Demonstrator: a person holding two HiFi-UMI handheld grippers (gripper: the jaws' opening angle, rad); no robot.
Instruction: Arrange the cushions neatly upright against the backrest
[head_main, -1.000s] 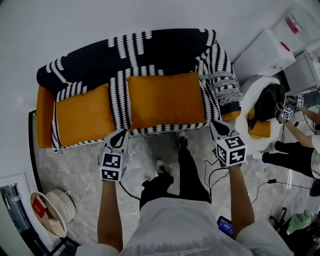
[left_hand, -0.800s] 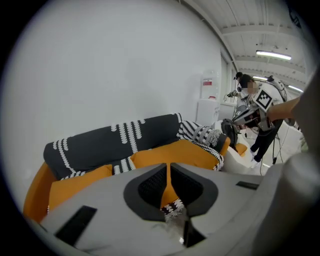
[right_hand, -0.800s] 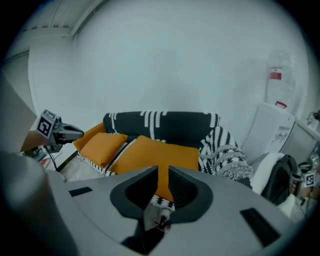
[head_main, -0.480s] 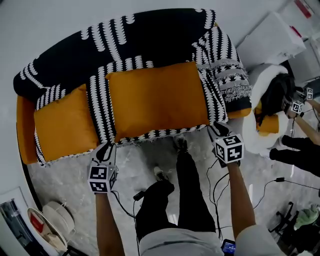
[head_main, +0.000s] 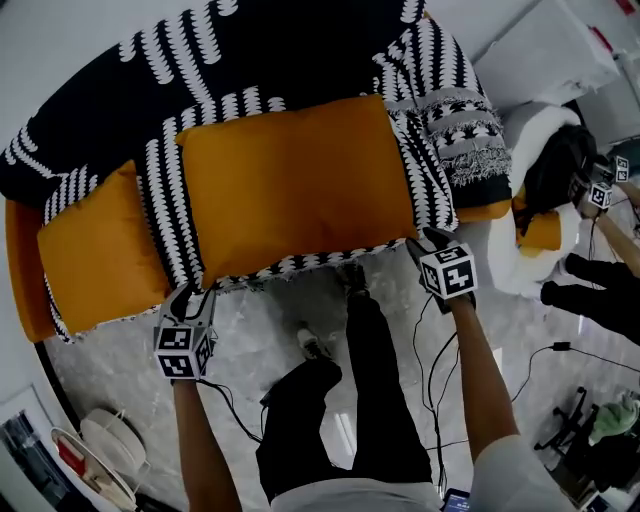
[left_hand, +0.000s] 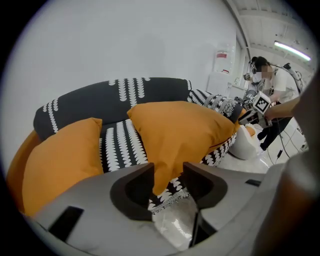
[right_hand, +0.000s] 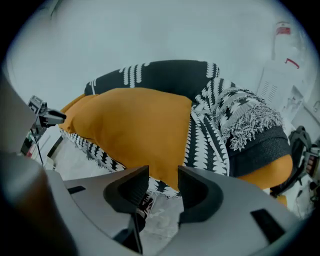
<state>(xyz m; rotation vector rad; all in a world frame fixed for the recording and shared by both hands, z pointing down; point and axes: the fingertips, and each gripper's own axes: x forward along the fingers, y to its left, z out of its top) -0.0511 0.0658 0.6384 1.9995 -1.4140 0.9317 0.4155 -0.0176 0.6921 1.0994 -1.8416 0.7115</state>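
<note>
A big orange cushion (head_main: 300, 185) lies flat on the seat of a sofa draped in a black-and-white throw (head_main: 160, 190). A smaller orange cushion (head_main: 95, 255) lies flat to its left. The backrest (head_main: 250, 40) rises behind both. My left gripper (head_main: 190, 293) is at the big cushion's (left_hand: 180, 130) front-left corner. Its jaws (left_hand: 167, 175) are opening, with that corner between them. My right gripper (head_main: 425, 240) is at the front-right corner. Its jaws (right_hand: 162, 177) are also opening around the cushion's (right_hand: 130, 125) corner.
A fringed black-and-white cushion (head_main: 460, 140) sits at the sofa's right end. Right of the sofa are a white seat (head_main: 540, 240) with a dark bag and another person holding a gripper (head_main: 600, 190). Cables (head_main: 430, 350) run over the marble floor. A white basket (head_main: 110, 440) stands lower left.
The head view has drawn closer to the sofa, which now fills more of the picture. Both grippers stay at the big cushion's front corners, and the left one has shifted left.
</note>
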